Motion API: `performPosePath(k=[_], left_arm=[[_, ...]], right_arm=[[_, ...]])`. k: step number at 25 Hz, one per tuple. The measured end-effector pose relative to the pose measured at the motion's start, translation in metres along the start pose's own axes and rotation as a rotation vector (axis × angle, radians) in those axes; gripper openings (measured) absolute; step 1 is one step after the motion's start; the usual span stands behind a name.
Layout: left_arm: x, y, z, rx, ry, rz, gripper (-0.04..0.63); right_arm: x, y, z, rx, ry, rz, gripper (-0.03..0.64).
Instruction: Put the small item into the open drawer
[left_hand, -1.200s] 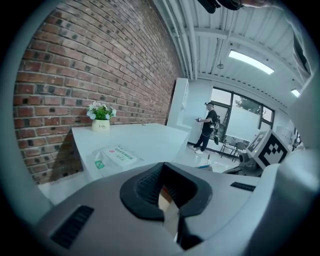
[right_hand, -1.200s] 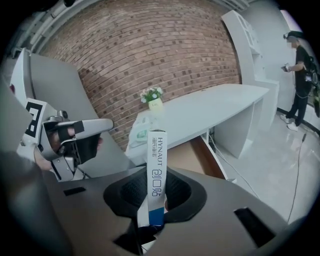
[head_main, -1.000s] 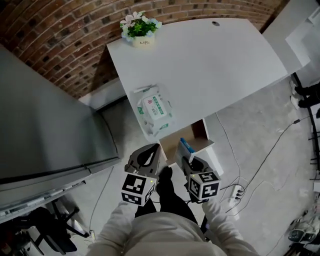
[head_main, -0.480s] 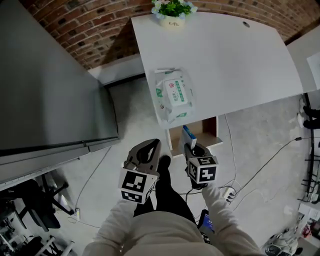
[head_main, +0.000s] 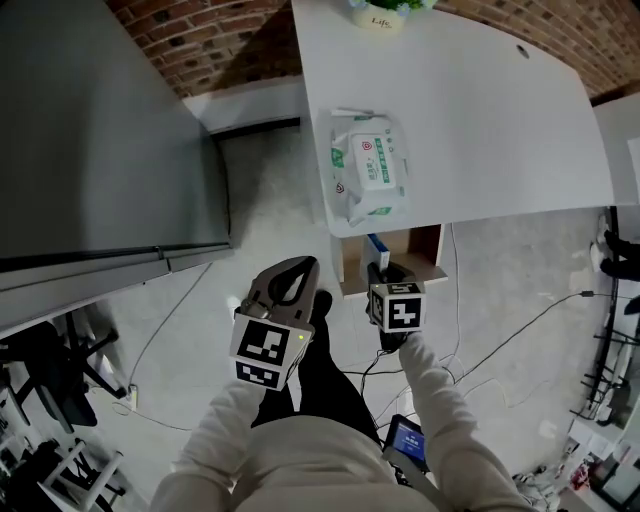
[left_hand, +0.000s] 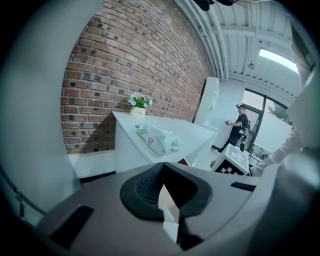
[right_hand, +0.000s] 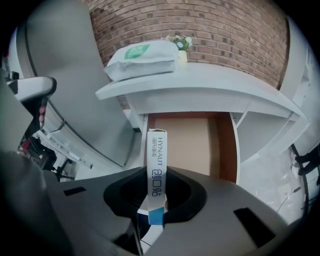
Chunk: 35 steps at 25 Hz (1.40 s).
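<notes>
A slim white-and-blue box (right_hand: 156, 167) stands upright in my right gripper (right_hand: 156, 175), which is shut on it. Past the box, the wooden inside of the open drawer (right_hand: 192, 145) lies straight ahead under the white table (right_hand: 215, 82). In the head view the box (head_main: 377, 247) sits over the drawer (head_main: 415, 247) near its left front part, with the right gripper (head_main: 378, 268) just behind it. My left gripper (head_main: 300, 268) hangs to the left of the drawer over the floor. Its fingertips meet and nothing is between them (left_hand: 162, 170).
A pack of wet wipes (head_main: 370, 178) lies on the table's near edge, above the drawer. A flower pot (head_main: 380, 12) stands at the table's far end by the brick wall. A large grey cabinet (head_main: 100, 130) fills the left. Cables (head_main: 520, 320) run over the floor at right.
The table and drawer have come nearer. My right gripper has carried the box forward, from in front of the drawer to over it. The left gripper has kept its place beside it.
</notes>
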<state>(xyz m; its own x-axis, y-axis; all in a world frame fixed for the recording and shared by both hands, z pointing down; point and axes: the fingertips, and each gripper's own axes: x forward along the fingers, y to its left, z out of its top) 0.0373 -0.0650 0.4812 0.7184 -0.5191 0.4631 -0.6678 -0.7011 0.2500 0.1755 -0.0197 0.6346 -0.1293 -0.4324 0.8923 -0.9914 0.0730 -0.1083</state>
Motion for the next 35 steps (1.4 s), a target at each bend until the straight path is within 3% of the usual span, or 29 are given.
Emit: performPosePath(k=[14,24,27,35], left_arm=[[0.010,0.025,-0.016,-0.039,0.008,0.057,0.017],[0.013,0.034,-0.025,-0.053,0.023,0.070,0.017],[0.012,0.037,-0.029,-0.059,0.027,0.077,0.017],[0.008,0.044,-0.042,-0.073,0.041,0.098,0.017]], right_arm=[[0.055,-0.018,-0.017,-0.084,0.152,-0.053,0.097],[0.086,-0.020,-0.025,-0.118,0.216,-0.098,0.096],[0.095,-0.021,-0.015,-0.160,0.182,-0.104,0.096],[0.112,-0.032,-0.027,-0.101,0.213,-0.132,0.097]])
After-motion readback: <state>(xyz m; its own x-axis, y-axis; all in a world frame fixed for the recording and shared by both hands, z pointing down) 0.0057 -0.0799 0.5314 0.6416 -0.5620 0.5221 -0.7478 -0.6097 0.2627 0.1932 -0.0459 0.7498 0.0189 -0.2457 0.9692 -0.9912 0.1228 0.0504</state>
